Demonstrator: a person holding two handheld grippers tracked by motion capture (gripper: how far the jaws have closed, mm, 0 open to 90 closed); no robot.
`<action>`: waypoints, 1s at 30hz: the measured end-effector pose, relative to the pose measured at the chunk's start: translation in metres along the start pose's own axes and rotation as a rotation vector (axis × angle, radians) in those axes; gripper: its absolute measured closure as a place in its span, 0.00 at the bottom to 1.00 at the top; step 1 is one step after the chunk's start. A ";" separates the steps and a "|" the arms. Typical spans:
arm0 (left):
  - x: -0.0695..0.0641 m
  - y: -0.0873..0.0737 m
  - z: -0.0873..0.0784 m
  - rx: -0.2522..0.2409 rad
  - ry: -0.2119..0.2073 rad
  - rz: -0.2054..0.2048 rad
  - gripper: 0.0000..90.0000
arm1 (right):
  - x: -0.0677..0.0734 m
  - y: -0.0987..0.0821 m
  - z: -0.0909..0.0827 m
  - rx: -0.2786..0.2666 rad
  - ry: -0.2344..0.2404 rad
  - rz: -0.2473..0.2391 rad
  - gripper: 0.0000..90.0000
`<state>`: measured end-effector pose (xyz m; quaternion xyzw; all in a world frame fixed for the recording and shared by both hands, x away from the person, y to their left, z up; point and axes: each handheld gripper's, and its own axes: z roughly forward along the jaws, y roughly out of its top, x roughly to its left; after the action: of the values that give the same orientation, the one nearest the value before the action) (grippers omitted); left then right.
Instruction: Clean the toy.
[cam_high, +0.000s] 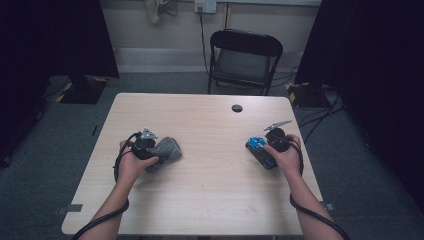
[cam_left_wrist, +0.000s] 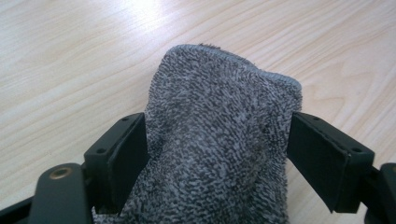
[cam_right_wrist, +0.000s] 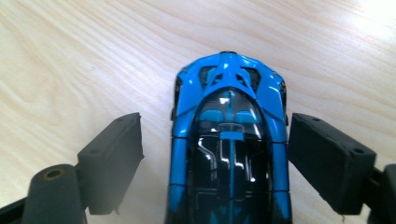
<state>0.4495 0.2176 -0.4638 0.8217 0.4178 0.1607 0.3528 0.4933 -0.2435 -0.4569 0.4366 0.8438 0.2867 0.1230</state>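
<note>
**Cloth and toy car each sit between parted jaws**

The table (cam_high: 210, 190) carries two things, one at each hand. The grey cloth (cam_left_wrist: 219, 135) is the bigger: a rolled, fuzzy bundle whose long axis runs straight ahead along the left gripper (cam_left_wrist: 217, 140), its rounded end reaching out past the fingertips onto the bare wood. In the high view the cloth (cam_high: 165, 150) lies just beyond the left gripper (cam_high: 146, 142), nearer that hand than the other. The left gripper's jaws stand well apart; the cloth fills the gap and brushes both inner faces, but the fabric looks slack there rather than squeezed, so I judge the grip loose.

The blue toy car (cam_right_wrist: 229, 140) is smaller. It lies lengthwise between the fingers of the right gripper (cam_right_wrist: 215, 144), one end pointing away past the fingertips, its wheels apparently on the table. The right gripper's jaws are spread wide; a strip of wood shows between the left finger (cam_right_wrist: 112, 158) and the car's side, while the right finger (cam_right_wrist: 327, 158) sits just beside the body, touching or nearly so. In the high view the car (cam_high: 258, 145) rests just beside the right gripper (cam_high: 274, 142).

Neither thing is clamped; any next lift needs the jaws brought together across each thing's narrow width.
</note>
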 end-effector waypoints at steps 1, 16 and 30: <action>0.000 0.001 -0.001 -0.006 0.000 -0.001 0.22 | 0.001 0.000 -0.001 -0.006 0.001 -0.001 0.19; -0.016 0.006 -0.026 -0.053 -0.059 0.003 0.19 | 0.018 -0.002 -0.028 -0.018 0.025 0.011 0.17; -0.026 0.002 -0.042 -0.071 -0.101 0.006 0.18 | 0.041 -0.004 -0.037 -0.067 0.047 -0.044 0.18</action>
<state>0.4119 0.2145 -0.4321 0.8170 0.3909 0.1349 0.4019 0.4494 -0.2260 -0.4276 0.4069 0.8458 0.3220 0.1241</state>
